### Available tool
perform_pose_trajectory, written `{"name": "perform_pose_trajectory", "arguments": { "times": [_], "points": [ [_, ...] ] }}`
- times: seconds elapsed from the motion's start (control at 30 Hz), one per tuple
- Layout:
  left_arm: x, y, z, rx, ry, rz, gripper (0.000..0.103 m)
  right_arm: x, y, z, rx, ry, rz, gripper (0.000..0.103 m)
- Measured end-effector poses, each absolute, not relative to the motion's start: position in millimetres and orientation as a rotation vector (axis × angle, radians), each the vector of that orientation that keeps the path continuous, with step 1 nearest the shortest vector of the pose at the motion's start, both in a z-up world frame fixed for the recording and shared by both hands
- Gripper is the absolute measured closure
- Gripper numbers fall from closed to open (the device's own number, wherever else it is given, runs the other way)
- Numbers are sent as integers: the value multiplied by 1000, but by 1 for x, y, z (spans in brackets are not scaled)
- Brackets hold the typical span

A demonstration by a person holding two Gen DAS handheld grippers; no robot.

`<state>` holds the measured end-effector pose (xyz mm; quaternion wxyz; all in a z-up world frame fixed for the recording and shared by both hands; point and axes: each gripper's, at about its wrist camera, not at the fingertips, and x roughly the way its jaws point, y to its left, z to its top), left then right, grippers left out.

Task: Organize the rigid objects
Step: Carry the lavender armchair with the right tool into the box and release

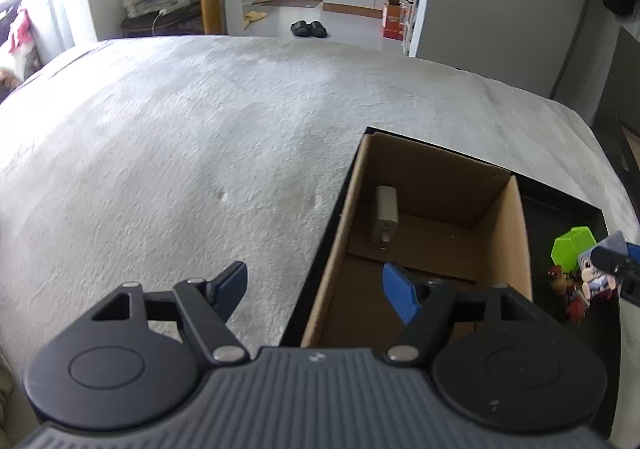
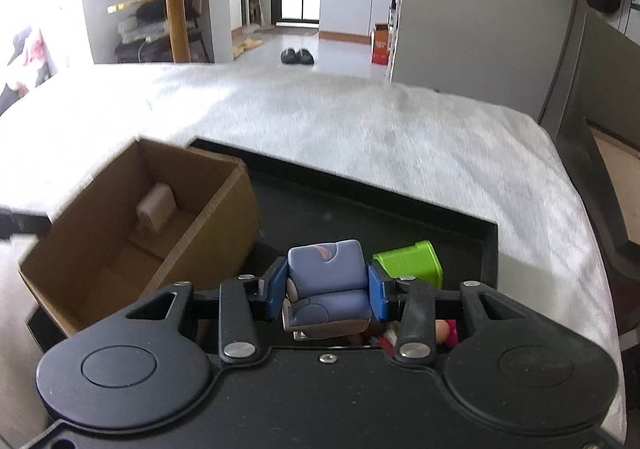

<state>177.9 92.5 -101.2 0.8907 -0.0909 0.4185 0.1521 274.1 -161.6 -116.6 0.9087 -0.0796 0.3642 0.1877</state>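
My right gripper [image 2: 327, 291] is shut on a blue-grey toy figure [image 2: 326, 277] and holds it over the black tray [image 2: 400, 201], beside a green block [image 2: 412, 261]. The figure [image 1: 596, 269] and the green block [image 1: 572, 245] also show at the right edge of the left wrist view. A brown cardboard box [image 2: 224, 209] stands in the tray's left part with a white charger [image 2: 154, 205] inside. My left gripper [image 1: 316, 291] is open and empty, straddling the box's near-left wall [image 1: 340, 225]; the charger [image 1: 385, 215] lies ahead of it.
The tray sits on a bed with a white fuzzy blanket [image 1: 180, 129]. Small red toy figures [image 1: 572, 293] lie in the tray near the green block. A dark chair [image 2: 592, 121] stands at the bed's right side.
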Motion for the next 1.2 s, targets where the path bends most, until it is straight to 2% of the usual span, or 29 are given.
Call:
{"name": "perform_pose_trajectory", "arguments": {
  "times": [0.23, 0.73, 0.77, 0.83, 0.9, 1.0, 1.1, 1.2],
  "points": [
    [168, 115, -103, -240, 861, 320, 30, 271, -123, -94, -190, 715, 413, 62],
    [155, 138, -116, -379, 822, 217, 33, 263, -60, -81, -293, 696, 458, 62],
    [155, 139, -117, -384, 818, 212, 36, 263, -55, -81, -301, 696, 461, 62],
    [155, 140, -121, -393, 825, 206, 48, 262, -48, -81, -312, 695, 469, 62],
    [156, 143, -125, -425, 835, 185, 71, 261, -41, -82, -323, 693, 478, 62],
    [157, 142, -127, -446, 829, 131, 84, 261, -33, -84, -337, 695, 487, 62],
    [159, 137, -128, -433, 835, 107, 93, 262, -24, -86, -346, 698, 494, 62],
    [159, 136, -132, -438, 841, 103, 94, 263, -16, -86, -357, 696, 502, 62]
  ]
}}
